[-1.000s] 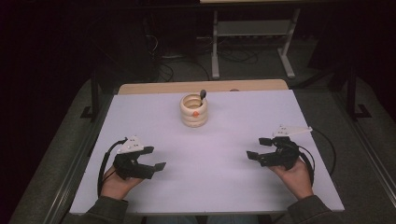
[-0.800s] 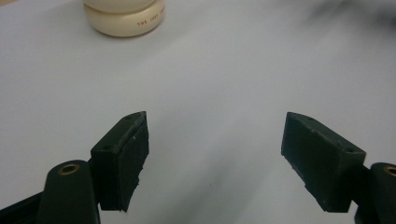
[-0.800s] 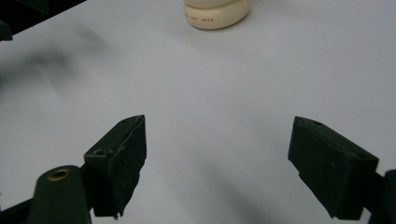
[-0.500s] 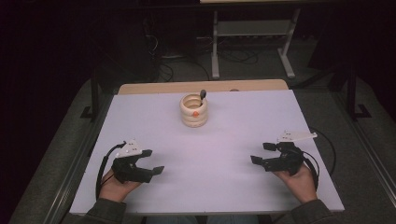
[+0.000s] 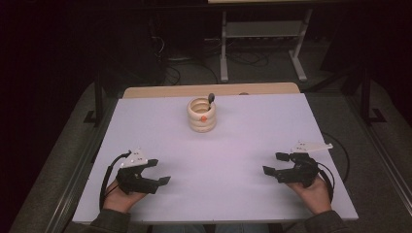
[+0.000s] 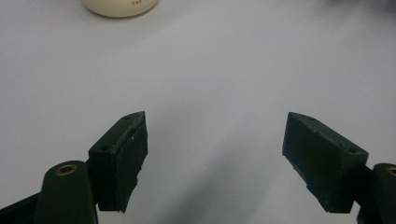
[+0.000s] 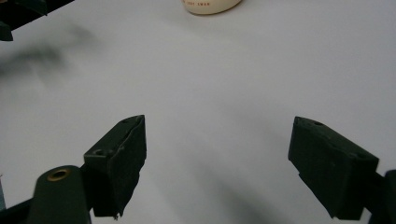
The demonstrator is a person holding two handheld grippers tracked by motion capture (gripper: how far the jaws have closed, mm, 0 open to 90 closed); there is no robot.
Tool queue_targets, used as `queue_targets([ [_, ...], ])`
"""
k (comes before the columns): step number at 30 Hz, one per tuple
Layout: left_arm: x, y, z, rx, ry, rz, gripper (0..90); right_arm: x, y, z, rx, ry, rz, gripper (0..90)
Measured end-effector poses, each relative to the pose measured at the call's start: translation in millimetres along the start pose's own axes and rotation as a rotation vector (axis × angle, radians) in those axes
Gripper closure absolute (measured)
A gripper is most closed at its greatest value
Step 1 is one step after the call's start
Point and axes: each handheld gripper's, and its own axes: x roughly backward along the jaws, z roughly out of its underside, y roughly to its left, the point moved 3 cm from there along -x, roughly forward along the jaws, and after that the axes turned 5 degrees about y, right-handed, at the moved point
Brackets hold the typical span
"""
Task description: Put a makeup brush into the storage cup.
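Item: ridged cup (image 5: 201,115), ahead of both your grippers. Left gripper (image 5: 159,171), right gripper (image 5: 275,163): jaws apart, empty. Right has drawn back; reach not begun.

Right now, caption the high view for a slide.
Two open grippers, left and right, rest on a white table facing a ribbed cup.

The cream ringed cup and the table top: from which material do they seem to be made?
The cup looks like glazed ceramic: a smooth cream surface with stacked rounded rings and a soft sheen, though plastic is possible. The table top looks like a matt white laminate or sheet, even and without grain; a bare wooden strip shows at its far edge.
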Motion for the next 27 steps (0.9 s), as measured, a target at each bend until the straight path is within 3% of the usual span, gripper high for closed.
queue_targets([
  [27,-3.5,0.3,13.1,0.032,-0.010,0.025,19.2,7.2,3.4,11.7,0.003,-0.027,0.025,17.6],
])
